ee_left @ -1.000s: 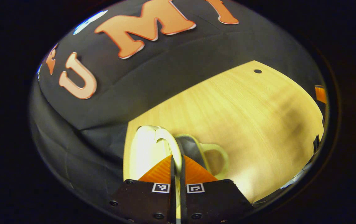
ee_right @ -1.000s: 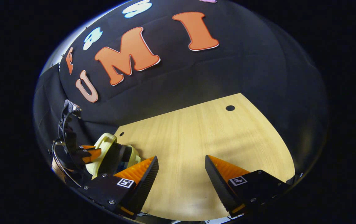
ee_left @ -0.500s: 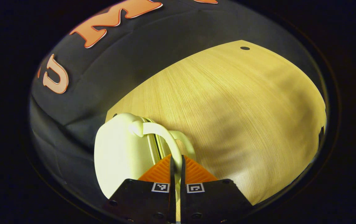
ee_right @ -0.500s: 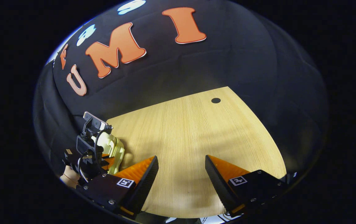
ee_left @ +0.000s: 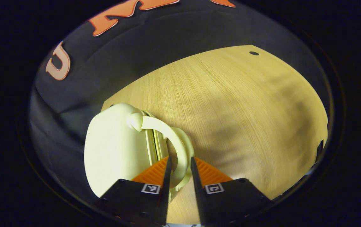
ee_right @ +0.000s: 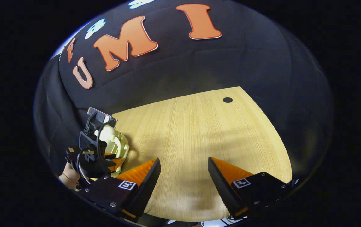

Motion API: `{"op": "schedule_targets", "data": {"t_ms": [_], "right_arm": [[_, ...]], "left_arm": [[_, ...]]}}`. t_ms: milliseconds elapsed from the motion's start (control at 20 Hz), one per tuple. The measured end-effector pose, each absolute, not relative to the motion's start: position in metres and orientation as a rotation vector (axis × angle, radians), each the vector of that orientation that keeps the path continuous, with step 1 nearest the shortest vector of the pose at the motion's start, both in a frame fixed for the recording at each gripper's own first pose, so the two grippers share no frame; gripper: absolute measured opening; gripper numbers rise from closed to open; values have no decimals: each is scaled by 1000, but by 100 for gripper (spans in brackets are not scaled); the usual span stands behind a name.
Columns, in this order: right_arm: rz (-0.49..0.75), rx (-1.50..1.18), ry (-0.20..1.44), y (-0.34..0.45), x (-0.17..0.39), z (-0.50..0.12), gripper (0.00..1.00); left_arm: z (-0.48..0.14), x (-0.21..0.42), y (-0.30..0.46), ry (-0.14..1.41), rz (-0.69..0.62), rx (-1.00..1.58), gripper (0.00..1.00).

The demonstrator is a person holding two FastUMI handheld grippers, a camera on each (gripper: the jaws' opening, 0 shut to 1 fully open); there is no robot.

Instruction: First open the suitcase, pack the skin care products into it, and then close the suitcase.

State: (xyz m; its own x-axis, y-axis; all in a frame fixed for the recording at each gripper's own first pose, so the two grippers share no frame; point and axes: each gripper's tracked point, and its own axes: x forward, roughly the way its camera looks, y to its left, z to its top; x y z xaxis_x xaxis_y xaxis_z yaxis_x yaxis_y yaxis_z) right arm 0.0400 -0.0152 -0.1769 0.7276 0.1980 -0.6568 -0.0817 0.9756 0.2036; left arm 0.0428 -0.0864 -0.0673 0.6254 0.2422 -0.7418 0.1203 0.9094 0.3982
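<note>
While left gripper (ee_left: 179, 164) fingers straddle suitcase (ee_left: 117, 151) handle loosely, right gripper (ee_right: 184, 168) gapes.

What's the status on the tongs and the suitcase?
Left tongs open, straddling the suitcase handle. Right tongs open over bare table. Cream suitcase closed, standing on the table. Nothing in the way.

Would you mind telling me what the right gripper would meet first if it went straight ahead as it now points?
The right gripper would probably meet the bare wooden table first; depth is hard to judge.
</note>
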Motion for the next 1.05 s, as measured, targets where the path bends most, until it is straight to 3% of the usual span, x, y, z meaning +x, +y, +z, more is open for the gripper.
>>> {"op": "schedule_targets", "data": {"t_ms": [200,500,750,1050], "right_arm": [[167,150,743,6,48,-176,95],[168,98,658,42,65,-144,96],[140,63,470,67,85,-94,95],[122,57,292,94,89,-53,95]], "left_arm": [[-46,42,-83,821,68,326,99],[60,58,-65,521,74,186,99],[167,65,-46,267,76,45,99],[263,52,-10,44,39,56,98]]}}
